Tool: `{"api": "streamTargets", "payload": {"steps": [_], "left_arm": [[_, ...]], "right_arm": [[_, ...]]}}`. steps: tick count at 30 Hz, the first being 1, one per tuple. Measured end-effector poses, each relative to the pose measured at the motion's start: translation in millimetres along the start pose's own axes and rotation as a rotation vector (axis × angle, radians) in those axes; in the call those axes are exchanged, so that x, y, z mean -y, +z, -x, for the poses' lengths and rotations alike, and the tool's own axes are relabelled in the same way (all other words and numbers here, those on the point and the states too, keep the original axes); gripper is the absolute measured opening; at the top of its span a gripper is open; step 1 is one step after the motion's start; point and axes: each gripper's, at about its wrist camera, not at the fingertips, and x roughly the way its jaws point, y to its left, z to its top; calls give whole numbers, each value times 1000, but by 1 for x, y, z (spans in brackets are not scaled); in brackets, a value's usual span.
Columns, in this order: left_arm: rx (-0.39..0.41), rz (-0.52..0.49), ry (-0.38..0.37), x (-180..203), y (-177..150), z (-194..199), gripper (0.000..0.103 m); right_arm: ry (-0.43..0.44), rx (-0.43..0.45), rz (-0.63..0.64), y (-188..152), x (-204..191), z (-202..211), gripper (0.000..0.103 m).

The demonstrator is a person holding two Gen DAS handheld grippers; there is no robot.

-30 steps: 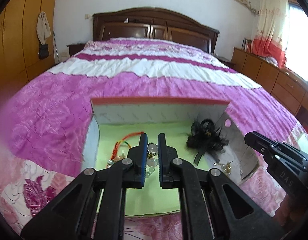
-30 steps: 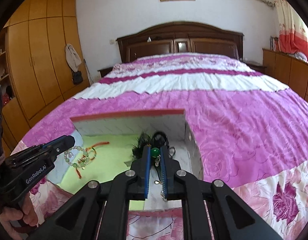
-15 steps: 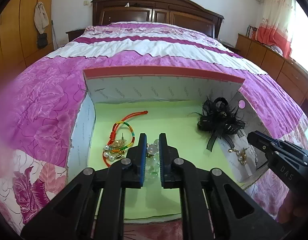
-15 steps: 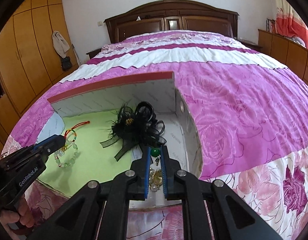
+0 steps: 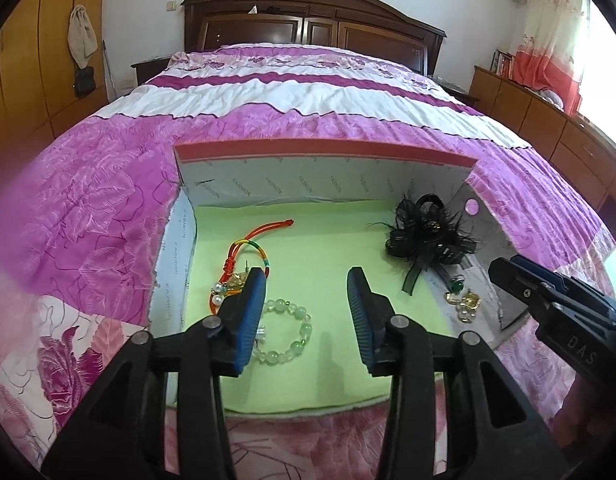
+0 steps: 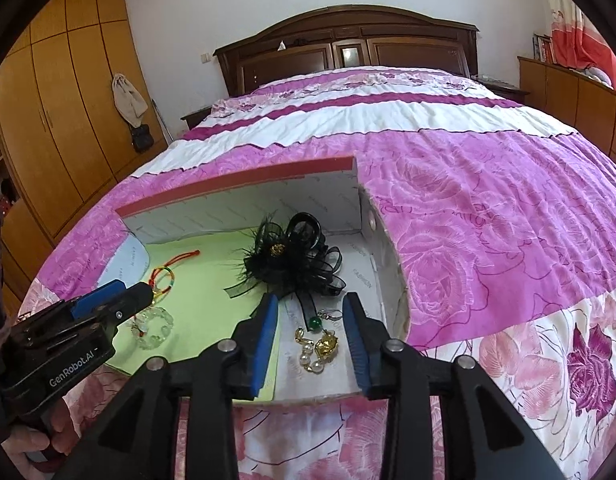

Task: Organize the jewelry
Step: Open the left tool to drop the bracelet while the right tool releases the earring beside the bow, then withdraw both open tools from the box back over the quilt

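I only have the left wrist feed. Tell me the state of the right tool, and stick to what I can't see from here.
Observer: The right tool is open and holds nothing.
Operator: Say what lies between its fingers.
Observer: A green-bead earring, and a gold and pearl piece just nearer the camera. Both rest on the white box floor.
Operator: Report where the hair bow sits against that tool.
Observer: The black hair bow lies just beyond the fingertips. Its ribbon tail runs down between them toward the earring.
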Motion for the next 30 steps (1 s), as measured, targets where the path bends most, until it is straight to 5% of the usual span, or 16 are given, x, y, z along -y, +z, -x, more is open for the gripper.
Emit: {"api": "streamTargets", "payload": {"steps": [13, 30], "left_arm": [[25, -11, -23, 0, -1, 46, 34], [-20, -26, -41, -3, -22, 88, 35]], "right_arm": [[63, 90, -18, -2, -14, 66, 42], [72, 21, -51, -28, -19, 117, 44]]}}
